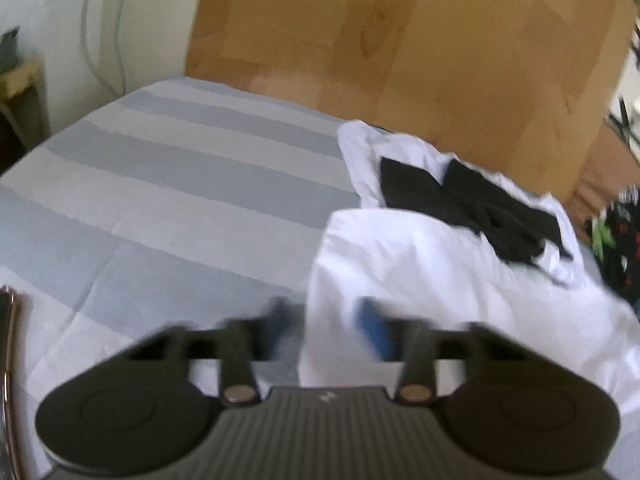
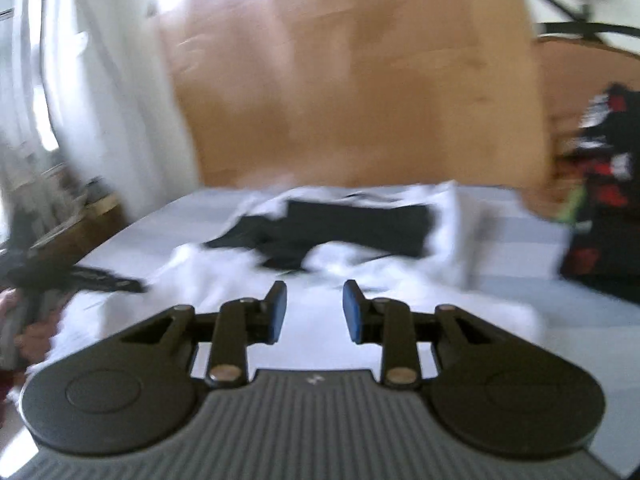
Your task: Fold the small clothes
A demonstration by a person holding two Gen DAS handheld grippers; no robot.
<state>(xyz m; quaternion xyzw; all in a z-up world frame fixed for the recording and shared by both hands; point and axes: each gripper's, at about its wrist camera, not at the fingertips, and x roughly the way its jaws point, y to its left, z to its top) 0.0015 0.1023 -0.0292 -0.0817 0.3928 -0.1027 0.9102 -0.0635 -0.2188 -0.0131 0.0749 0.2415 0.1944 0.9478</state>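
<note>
Left gripper (image 1: 326, 326) jaws apart astride the white garment's (image 1: 420, 264) edge; right gripper (image 2: 315, 310) jaws apart, empty. Closing off the edge could bunch the cloth and skew the fold.

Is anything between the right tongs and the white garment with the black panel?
Nothing visible. The right tongs stand open, facing the crumpled white garment on the striped grey bedcover; its black panel lies farther back.

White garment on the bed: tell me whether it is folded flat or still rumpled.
Rumpled. The white garment lies in uneven bunches and creases on the striped bed, black cloth lying crookedly across it; no neat edges show.
</note>
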